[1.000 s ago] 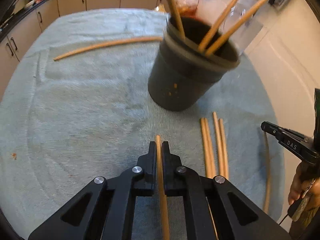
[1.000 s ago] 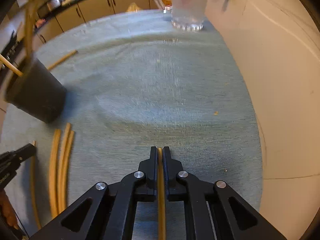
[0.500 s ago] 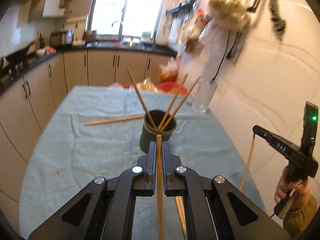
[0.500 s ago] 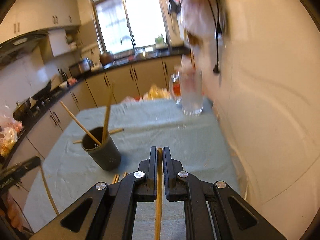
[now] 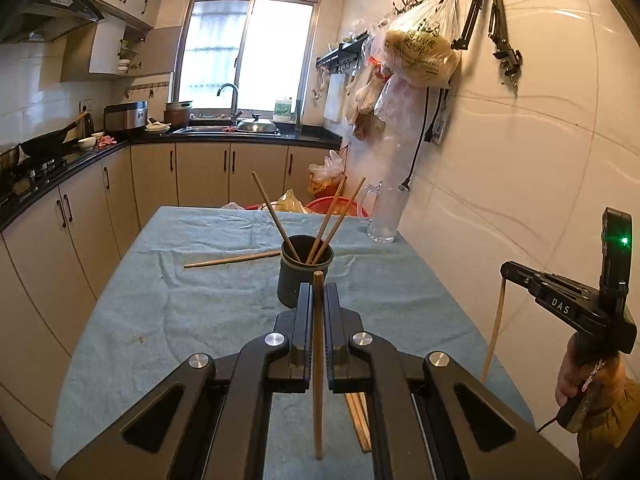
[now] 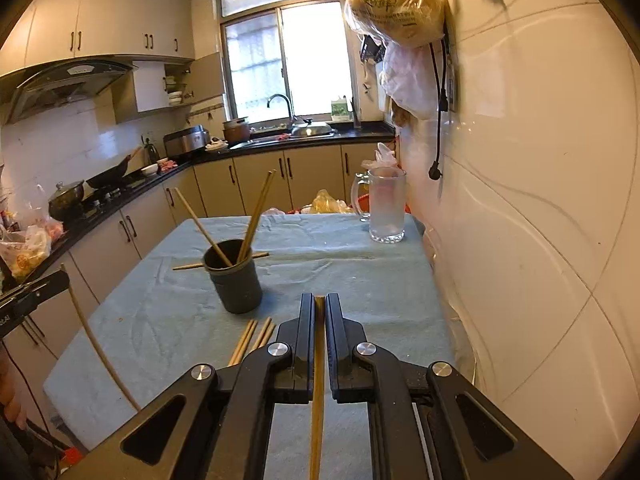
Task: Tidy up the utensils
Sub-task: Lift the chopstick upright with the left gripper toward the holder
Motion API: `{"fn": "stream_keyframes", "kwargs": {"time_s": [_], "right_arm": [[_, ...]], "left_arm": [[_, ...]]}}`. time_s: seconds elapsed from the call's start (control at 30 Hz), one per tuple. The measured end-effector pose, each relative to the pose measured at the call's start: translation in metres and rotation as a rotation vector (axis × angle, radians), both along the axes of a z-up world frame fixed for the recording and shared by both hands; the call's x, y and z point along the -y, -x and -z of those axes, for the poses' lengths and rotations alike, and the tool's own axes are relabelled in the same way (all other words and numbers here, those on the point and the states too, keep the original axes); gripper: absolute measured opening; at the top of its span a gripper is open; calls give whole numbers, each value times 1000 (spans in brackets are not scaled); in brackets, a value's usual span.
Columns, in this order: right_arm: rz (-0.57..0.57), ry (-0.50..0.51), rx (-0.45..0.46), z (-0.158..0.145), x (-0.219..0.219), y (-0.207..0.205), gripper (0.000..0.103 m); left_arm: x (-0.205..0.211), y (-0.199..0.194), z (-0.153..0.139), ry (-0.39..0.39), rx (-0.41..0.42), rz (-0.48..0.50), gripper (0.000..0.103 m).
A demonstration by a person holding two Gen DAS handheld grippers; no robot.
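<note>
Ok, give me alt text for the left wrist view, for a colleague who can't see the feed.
The left gripper is shut on one wooden chopstick, held above a table covered in blue cloth. Ahead stands a dark utensil cup holding three chopsticks, with one loose chopstick lying left of it. At right, the right gripper holds another chopstick.

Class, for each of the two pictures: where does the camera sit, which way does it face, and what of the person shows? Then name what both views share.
Left wrist: sits on the left gripper, faces along the table toward the window; shows its fingers shut on a chopstick, plus the right gripper and hand.
Right wrist: sits on the right gripper, faces likewise; the left gripper shows at the left edge.
Shared: dark holder, glass mug, teal cloth.
</note>
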State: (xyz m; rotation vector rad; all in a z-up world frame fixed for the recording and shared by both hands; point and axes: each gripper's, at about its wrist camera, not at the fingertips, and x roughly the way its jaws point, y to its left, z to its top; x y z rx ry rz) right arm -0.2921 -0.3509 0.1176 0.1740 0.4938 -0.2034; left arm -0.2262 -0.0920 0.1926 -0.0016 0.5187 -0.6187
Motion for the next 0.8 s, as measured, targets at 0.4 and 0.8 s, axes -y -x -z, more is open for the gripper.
{"fn": "stream_keyframes", "kwargs": {"time_s": [0.4, 0.8], "right_arm": [[-20, -6, 60, -16, -9, 5, 5], [-49, -57, 88, -36, -1, -37, 5]], "left_arm": [[-16, 12, -21, 50, 41, -9, 4], [-16, -32, -54, 82, 34, -18, 4]]}}
